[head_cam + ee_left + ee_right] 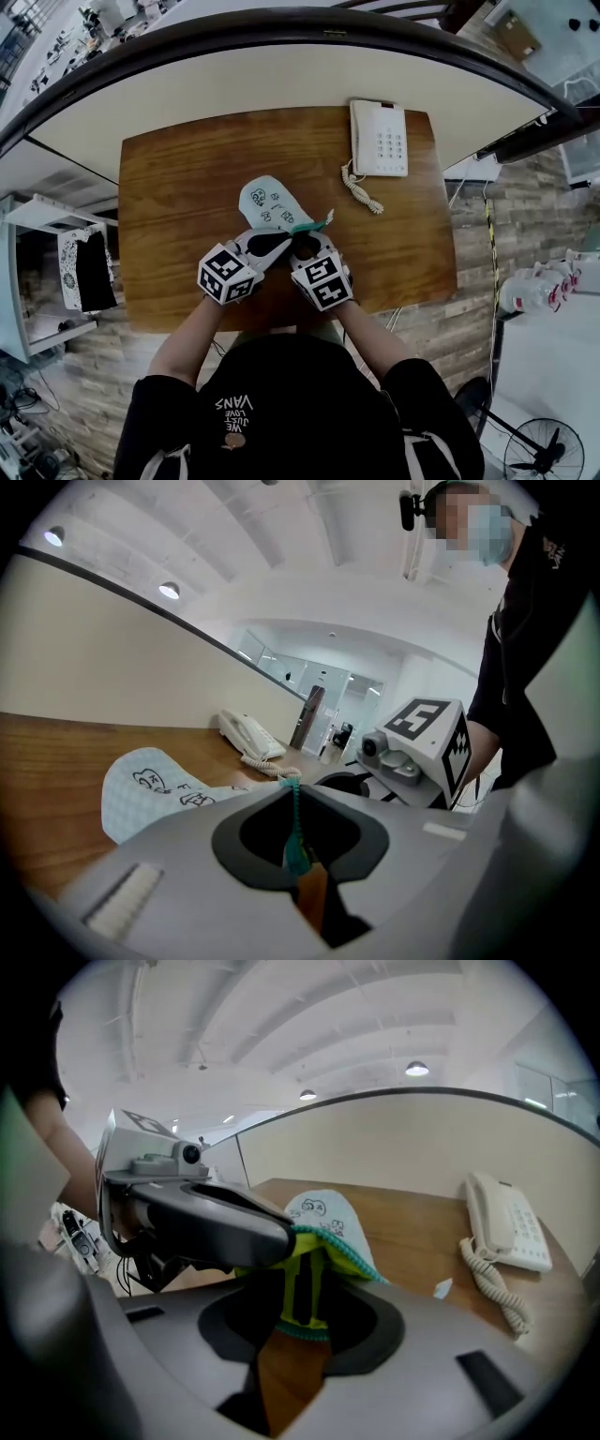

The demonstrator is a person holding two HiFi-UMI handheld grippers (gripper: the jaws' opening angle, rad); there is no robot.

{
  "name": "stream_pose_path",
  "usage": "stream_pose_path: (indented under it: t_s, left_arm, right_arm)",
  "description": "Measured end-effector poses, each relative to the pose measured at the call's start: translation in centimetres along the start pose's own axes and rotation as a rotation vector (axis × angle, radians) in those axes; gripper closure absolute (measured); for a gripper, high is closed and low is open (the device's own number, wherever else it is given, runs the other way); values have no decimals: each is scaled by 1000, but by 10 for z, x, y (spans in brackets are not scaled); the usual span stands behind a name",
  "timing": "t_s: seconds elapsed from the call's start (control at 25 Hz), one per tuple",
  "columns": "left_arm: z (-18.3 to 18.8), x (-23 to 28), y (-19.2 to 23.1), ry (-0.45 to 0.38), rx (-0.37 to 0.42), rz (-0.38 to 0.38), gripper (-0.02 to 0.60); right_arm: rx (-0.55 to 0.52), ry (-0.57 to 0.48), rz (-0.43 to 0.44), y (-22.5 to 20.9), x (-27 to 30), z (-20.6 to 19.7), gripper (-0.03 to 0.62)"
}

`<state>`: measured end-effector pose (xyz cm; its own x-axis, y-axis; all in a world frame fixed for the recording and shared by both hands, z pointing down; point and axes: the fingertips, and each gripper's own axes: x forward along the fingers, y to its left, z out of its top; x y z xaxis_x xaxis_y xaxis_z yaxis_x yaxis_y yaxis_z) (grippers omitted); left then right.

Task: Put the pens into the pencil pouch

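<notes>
Right gripper view: right gripper (302,1321) fingers stand apart with nothing pinched, and bare wood shows through the gap. The mouth of the pencil pouch (323,1211) sits just ahead of the tips. Its teal zipper edge (356,1258) arches over a yellow-green lining. There are dark strips inside the lining; cannot tell if they are pens. The left gripper (277,1232) reaches in from the left onto the pouch's near lip.

Left gripper view: fingers nearly together, clamped on the teal zipper edge, which runs straight up between them.

Head view: both grippers meet at the pouch's near end. Its long axis runs away from the person, closed end far. No loose pens seen on the table (412,1230).

Judgement: the left gripper anchors the mouth. The right gripper is free and right at the opening, so it is the one to widen the mouth or feed a pen.

Beyond the pouch lie a paper scrap (442,1288) and then a telephone (511,1222) at the far right. Both are well apart from the pouch, and neither obstructs.
</notes>
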<state>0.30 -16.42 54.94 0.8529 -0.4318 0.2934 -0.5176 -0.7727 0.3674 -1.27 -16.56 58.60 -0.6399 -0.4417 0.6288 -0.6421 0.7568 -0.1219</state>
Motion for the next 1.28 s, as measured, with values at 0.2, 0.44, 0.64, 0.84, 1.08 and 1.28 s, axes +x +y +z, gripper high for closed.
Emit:
stream_pose_path:
  t_s: [0.2,0.44,0.64,0.84,1.08,1.28]
  left_arm:
    - [-9,1,14,25,-7,42,551]
    - [-25,1,22,114,71,86,549]
    - [-31,-2,23,144,106,99,549]
    - [-41,-10,25,167,108,107,549]
    - [-48,-32,27,157,98,120,510]
    - [-40,-55,22,108,102,110,480]
  right_arm:
    - [37,-6,-5,1,-7,-2,487]
    - [88,-26,-81,-6,-31,-11,487]
    - [150,-54,-157,-7,-49,-16,487]
    - [209,-85,-237,0,-65,-20,487]
    - [257,-139,-331,18,-80,-19,487]
    - [285,-186,-409,35,-92,-17,488]
